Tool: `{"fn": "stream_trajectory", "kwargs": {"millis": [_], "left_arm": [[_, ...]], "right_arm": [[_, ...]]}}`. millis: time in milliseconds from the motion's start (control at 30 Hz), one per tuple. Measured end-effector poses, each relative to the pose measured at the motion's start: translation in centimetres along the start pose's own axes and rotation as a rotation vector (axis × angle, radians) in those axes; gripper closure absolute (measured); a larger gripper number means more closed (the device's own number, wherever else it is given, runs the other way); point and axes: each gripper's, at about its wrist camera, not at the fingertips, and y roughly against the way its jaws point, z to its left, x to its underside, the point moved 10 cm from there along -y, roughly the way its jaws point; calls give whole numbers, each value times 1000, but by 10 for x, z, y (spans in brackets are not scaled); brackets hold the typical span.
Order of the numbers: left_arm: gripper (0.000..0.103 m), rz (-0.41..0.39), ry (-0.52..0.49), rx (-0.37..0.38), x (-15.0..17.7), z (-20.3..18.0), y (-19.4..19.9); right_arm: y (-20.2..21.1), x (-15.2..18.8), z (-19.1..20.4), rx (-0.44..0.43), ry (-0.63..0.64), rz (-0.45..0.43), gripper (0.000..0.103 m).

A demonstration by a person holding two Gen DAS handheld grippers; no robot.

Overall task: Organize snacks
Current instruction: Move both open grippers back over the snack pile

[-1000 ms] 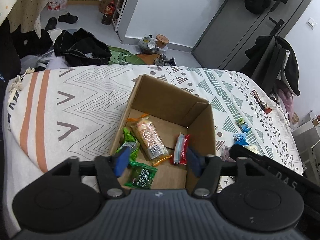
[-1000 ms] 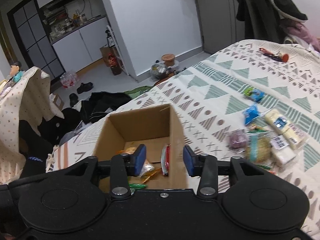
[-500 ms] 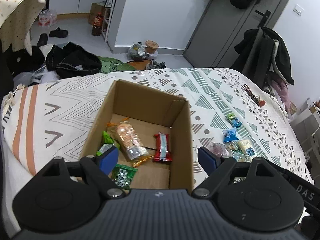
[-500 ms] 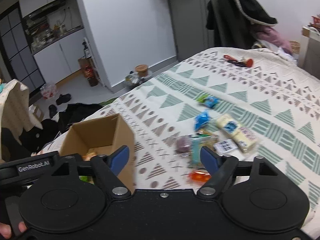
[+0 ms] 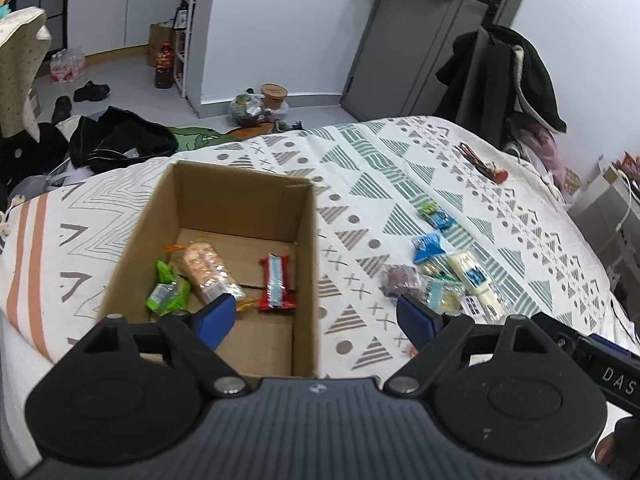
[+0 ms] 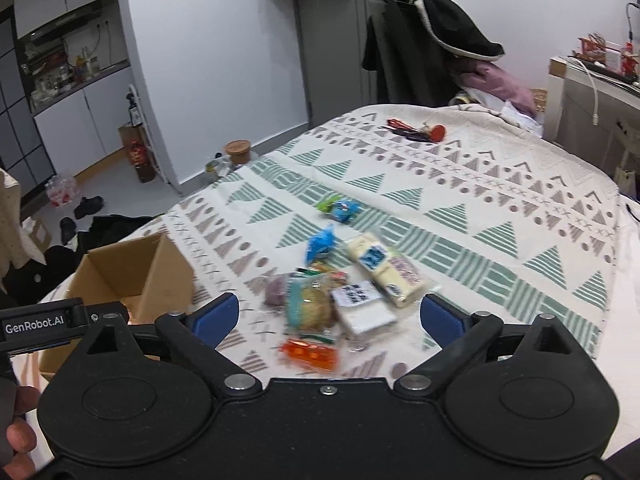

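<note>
An open cardboard box [image 5: 308, 248] [image 6: 168, 272] sits on the patterned bedspread. Inside lie a red bar [image 5: 276, 282], a clear pack of biscuits [image 5: 206, 268] and green packets [image 5: 168, 290]. My left gripper [image 5: 316, 320] hangs open over the box's near right wall, holding nothing. To the right of the box a pile of loose snacks [image 6: 344, 284] [image 5: 444, 280] lies on the bed: a cream bar [image 6: 384, 268], a white pack [image 6: 360, 304], an orange packet [image 6: 310, 354], blue packets [image 6: 322, 242]. My right gripper [image 6: 326, 318] is open just above this pile, empty.
A red-tipped object [image 6: 416, 132] lies farther back on the bed. A chair draped with dark coats [image 6: 424, 48] stands beyond the bed. Clothes and shoes litter the floor [image 5: 116, 140] to the left. A white desk [image 6: 592, 96] stands at the right. A hand [image 6: 16, 432] holds the left gripper.
Both grippers went from nearly shut to wide open. My right gripper swung from above the box rightward to the snack pile. My left gripper shifted right toward the box's right wall.
</note>
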Motion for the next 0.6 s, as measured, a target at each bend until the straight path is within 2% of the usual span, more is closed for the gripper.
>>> {"fn": "stream_trajectory", "kwargs": {"millis": [600], "left_arm": [[17, 37, -109, 29, 26, -56, -15]], "right_arm": [[-2, 9, -75, 48, -31, 14, 5]]}}
